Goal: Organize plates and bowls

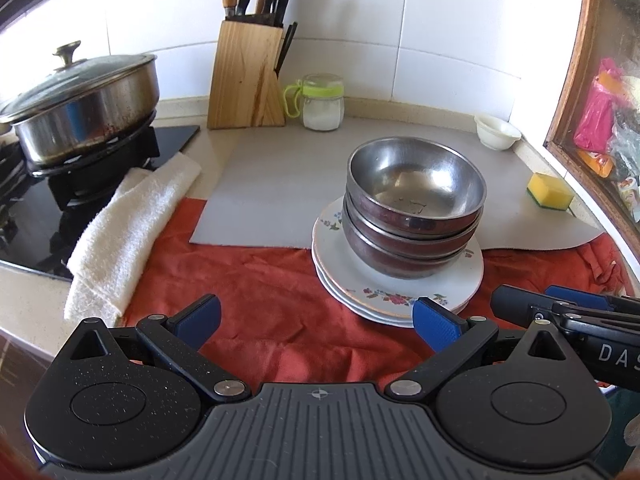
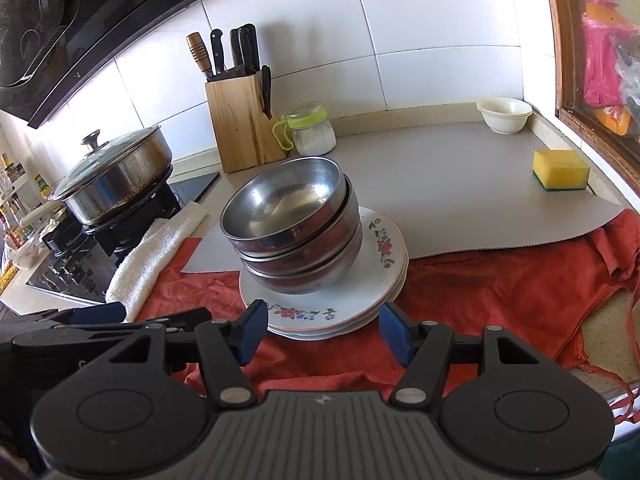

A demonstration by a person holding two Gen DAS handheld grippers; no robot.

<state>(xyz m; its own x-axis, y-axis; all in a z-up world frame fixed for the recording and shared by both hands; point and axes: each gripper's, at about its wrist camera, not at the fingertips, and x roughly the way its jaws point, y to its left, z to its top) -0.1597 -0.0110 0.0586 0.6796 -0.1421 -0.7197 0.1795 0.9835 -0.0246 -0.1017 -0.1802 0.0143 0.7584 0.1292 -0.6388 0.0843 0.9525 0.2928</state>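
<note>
Currently at either the end or the start of the sorting: three steel bowls (image 2: 296, 228) nested and set on a stack of floral plates (image 2: 372, 280), all in one pile, nothing grasped

Left gripper (image 1: 316, 320) held low over the red cloth (image 1: 260, 280), blue pads wide apart, nothing between them; right pad just in front of the near plate rim, contact not determinable

Right gripper (image 2: 322, 330) likewise released, jaws at a middling spread, pads short of the near plate rim and flanking it from this view, nothing pinched

Judged next move, if separation of bowls from plates is intended: approach the top bowl at its rim, one pad inside and one outside, then lift straight up to avoid dragging the bowl beneath. Second gripper possibly needed to steady the lower bowls

Location of pile: half on the red cloth, half on the grey mat (image 1: 280, 176), well apart from the yellow sponge (image 2: 560, 170) and the small white bowls (image 2: 505, 114) at the back

Appearance: bowls dull steel, darker reddish-brown bands on the outer walls, top bowl sitting slightly tilted; plates white with flower prints, edges not quite flush, number of plates not clear
</note>
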